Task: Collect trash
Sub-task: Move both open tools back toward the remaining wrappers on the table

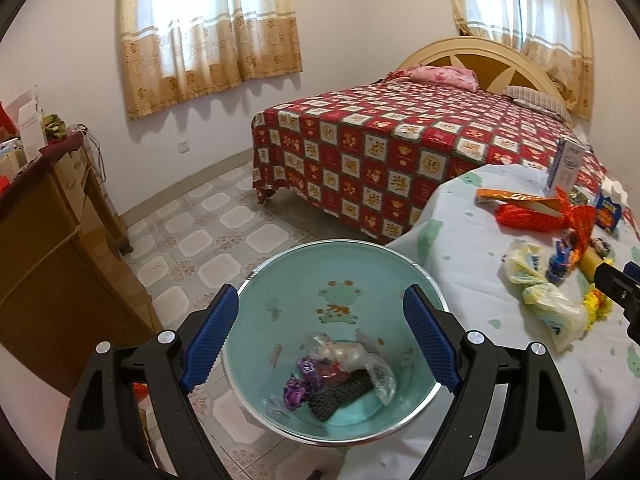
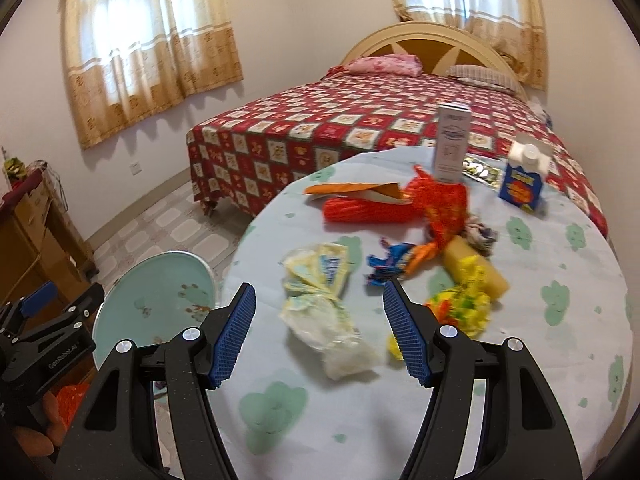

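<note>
The biggest thing to mind is the table (image 2: 460, 360): its pale cloth with green patches hangs loose over the round edge, and if your right gripper (image 2: 320, 332) comes in low it could drag the fabric and pull the whole litter along with it. Next, the teal bin (image 1: 332, 280) stands off the table's edge on the floor side, so anything you let go of short of its rim would land on the tiles. Two upright cartons, the white box (image 2: 452, 140) and the blue-and-yellow carton (image 2: 524, 184), stand at the far side; a wide sweep could topple them.

Your right gripper is released and empty, its jaws apart. The crumpled yellow-white plastic bag (image 2: 324, 312) lies on the table just ahead of the fingertips, roughly between the two lines of the jaws but not touched. It is soft and slippery, so I judge a shallow pinch may catch only a fold and let it slide out on the way over. To its right sit the yellow-orange wrapper (image 2: 460, 308) and the blue candy wrapper (image 2: 396, 260), near enough to be snagged by accident.

Your left gripper (image 1: 320, 344) is released too, holding nothing, poised above the bin's mouth, where clear plastic and purple wrappers (image 1: 300, 388) already lie at the bottom.
</note>
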